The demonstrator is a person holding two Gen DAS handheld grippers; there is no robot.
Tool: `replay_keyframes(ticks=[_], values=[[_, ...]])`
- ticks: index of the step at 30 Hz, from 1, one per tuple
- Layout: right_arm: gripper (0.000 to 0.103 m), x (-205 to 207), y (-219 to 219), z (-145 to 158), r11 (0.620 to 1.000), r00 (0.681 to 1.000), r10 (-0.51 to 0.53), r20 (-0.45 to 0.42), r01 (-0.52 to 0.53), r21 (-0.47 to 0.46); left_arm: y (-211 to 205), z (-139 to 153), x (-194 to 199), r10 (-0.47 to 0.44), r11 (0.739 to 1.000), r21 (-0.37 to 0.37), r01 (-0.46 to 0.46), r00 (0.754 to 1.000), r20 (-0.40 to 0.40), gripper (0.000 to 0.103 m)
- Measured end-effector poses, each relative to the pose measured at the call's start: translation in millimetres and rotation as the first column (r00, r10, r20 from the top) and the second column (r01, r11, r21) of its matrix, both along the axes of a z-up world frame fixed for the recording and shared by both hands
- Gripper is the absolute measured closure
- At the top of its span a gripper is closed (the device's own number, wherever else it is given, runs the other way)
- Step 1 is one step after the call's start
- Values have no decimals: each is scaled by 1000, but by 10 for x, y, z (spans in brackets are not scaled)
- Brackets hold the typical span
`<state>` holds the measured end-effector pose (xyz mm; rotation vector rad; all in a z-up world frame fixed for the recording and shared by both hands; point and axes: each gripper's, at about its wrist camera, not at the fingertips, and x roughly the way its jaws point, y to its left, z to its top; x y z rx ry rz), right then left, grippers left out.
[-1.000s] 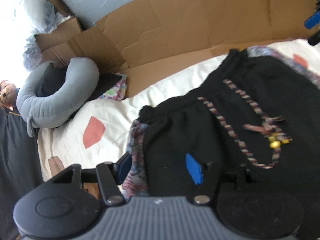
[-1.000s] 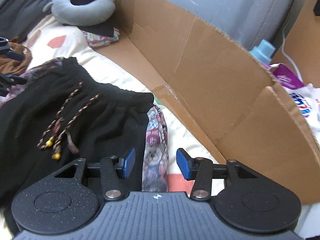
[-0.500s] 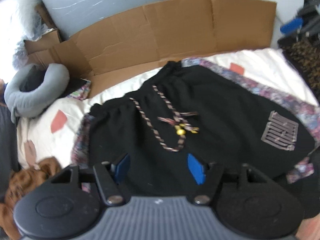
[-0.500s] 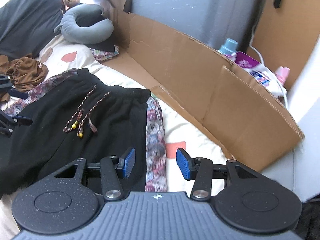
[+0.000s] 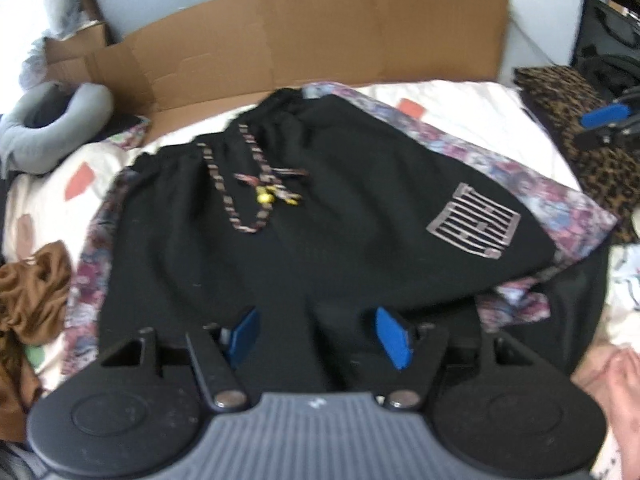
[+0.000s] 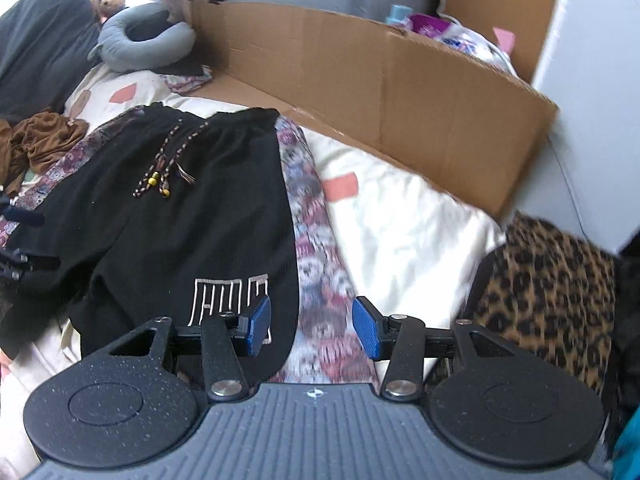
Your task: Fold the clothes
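Observation:
Black shorts (image 5: 340,232) with a braided drawstring (image 5: 256,184), a grey line print (image 5: 474,220) and patterned side stripes lie spread flat on the cream bedsheet (image 5: 460,104). They also show in the right wrist view (image 6: 160,220). My left gripper (image 5: 318,334) is open and empty, above the shorts' near hem. My right gripper (image 6: 312,326) is open and empty, above the patterned side stripe (image 6: 316,240) at the shorts' right leg. The right gripper also appears far right in the left wrist view (image 5: 604,120).
A cardboard sheet (image 5: 300,48) stands along the far side of the bed. A grey neck pillow (image 5: 52,120) lies at the far left. A brown garment (image 5: 32,292) is bunched at the left. A leopard-print garment (image 6: 548,288) lies at the right.
Both grippers have pulled back and up from the waistband toward the hem end of the shorts. Both stay open and empty. The whole pair of shorts now shows.

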<state>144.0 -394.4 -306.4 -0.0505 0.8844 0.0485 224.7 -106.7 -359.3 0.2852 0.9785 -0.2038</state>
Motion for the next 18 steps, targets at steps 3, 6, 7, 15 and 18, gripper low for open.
replay_keyframes(ticks=[3, 6, 7, 15, 18], values=[[51, -107, -32, -102, 1000, 1000, -18, -19, 18, -3, -161, -48, -75, -33, 999, -17, 33, 999, -12, 35], [51, -172, -88, -199, 998, 998, -56, -43, 57, 10, -360, -101, -110, -67, 997, -31, 67, 997, -23, 35], [51, -190, -119, -229, 997, 996, -74, -50, 76, 29, -433, -124, -126, -83, 996, -40, 81, 996, -32, 35], [51, -378, -270, -467, 987, 984, -158, -83, 160, 21, -1080, -323, -325, -265, 962, -84, 258, 961, -75, 34], [51, -438, -355, -532, 982, 977, -186, -102, 189, 24, -1280, -393, -388, -316, 947, -77, 310, 945, -78, 34]])
